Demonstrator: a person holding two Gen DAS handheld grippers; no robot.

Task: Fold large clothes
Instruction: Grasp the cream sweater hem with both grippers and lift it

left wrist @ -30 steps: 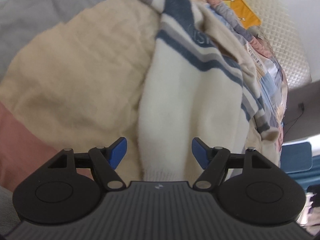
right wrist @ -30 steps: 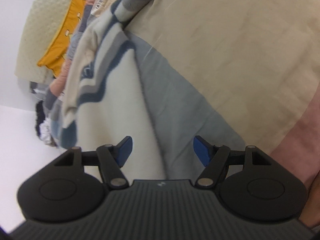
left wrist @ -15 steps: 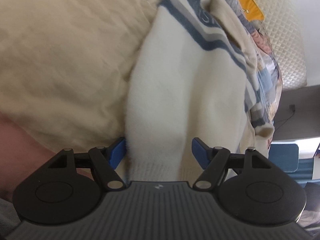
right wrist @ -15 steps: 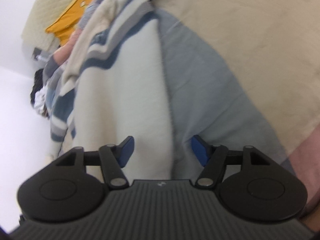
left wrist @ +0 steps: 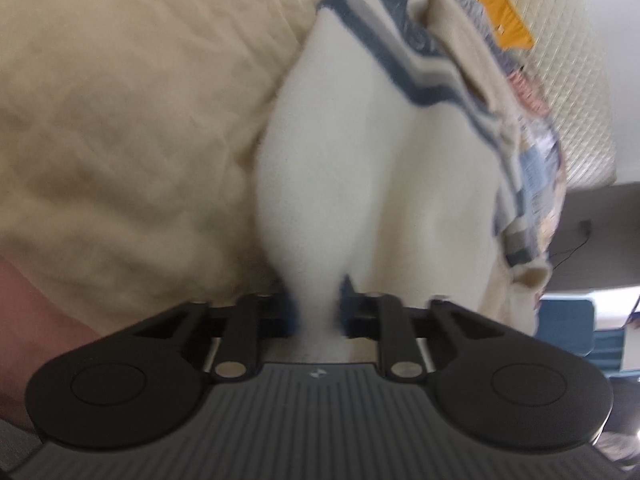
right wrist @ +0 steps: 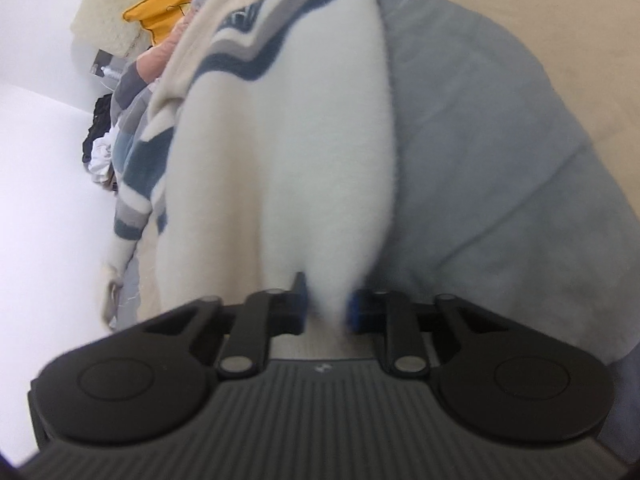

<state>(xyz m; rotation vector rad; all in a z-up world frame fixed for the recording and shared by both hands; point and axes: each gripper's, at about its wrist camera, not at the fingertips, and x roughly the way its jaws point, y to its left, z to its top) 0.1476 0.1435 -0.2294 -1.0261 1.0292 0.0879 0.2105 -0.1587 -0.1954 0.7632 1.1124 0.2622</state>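
Observation:
A cream-white knitted sweater with blue and grey stripes lies on a bed. My left gripper is shut on the sweater's hem, pinching a fold of white knit between its blue pads. In the right wrist view the same sweater stretches away from me, and my right gripper is shut on another part of its hem. The striped upper part and a sleeve lie farther off.
A beige, grey and pink patchwork bedcover lies under the sweater; its grey panel is at the right. A heap of other clothes, a yellow garment and a quilted headboard are beyond. A white wall is at the left.
Both grippers moved forward onto the sweater's hem and closed on it; a second ago both were open just short of the fabric.

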